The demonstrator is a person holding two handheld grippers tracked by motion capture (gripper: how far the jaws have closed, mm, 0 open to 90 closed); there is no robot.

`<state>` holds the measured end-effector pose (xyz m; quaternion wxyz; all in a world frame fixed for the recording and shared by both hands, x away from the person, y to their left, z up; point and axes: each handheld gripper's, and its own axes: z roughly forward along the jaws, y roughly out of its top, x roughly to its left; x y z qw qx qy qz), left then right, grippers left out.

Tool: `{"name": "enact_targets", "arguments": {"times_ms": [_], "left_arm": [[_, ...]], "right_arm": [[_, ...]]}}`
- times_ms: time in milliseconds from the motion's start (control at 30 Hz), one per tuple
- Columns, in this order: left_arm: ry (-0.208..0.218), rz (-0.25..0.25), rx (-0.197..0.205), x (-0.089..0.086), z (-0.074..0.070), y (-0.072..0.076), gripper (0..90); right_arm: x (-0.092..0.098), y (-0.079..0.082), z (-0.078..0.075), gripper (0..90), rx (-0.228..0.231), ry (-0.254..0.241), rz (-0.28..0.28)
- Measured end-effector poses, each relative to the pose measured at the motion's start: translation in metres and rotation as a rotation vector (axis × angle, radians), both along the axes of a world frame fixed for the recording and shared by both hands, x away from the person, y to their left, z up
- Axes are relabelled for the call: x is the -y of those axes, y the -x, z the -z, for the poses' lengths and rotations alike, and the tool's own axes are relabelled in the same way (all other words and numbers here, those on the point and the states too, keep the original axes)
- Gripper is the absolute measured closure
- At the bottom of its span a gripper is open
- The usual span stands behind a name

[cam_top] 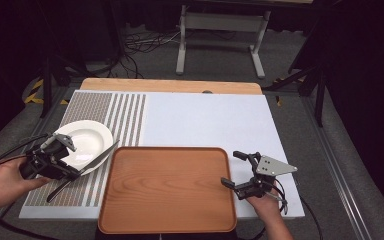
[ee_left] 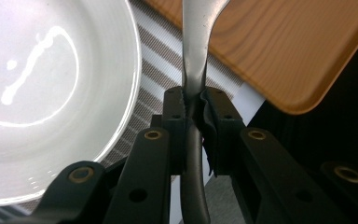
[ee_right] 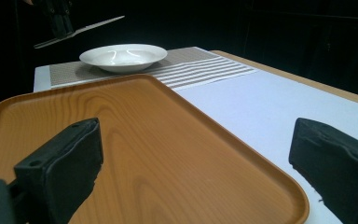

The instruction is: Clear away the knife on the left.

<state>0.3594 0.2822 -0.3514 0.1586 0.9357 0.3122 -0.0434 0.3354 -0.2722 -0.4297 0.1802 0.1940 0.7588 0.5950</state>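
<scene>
Progress is judged slight: a table knife (cam_top: pixel 91 165) is clamped by its dark handle in the left gripper (cam_top: pixel 72 173), held above the worktop (cam_top: pixel 205 120) between white soup plate (cam_top: pixel 87 140) and bare wooden tray (cam_top: pixel 167 187), while the right gripper (cam_top: pixel 236 172) is held wide apart, unladen.

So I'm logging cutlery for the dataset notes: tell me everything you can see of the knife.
The knife is a table knife with a shiny metal blade and a dark handle. The left gripper is shut on it where blade meets handle, its fingers pressing both sides. It is held in the air, blade pointing toward the tray, handle trailing toward the person. It hangs beside the white bowl, over the striped mat. Nothing else touches it.
</scene>
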Motion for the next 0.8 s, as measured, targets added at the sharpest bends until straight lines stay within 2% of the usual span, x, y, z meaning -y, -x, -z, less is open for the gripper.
{"name": "enact_targets", "arguments": {"times_ms": [100, 367, 800], "left_arm": [[0.033, -0.026, -0.013, 0.004, -0.001, 0.001, 80.3], [0.080, -0.072, -0.032, 0.018, -0.001, 0.002, 80.3], [0.117, -0.094, -0.049, 0.045, 0.003, 0.005, 80.3]], "right_arm": [[0.000, 0.000, 0.000, 3.5, 0.001, 0.001, 0.001], [0.000, 0.000, 0.000, 3.5, 0.001, 0.000, 0.001], [0.001, 0.000, 0.000, 3.5, 0.000, -0.001, 0.001]]}}
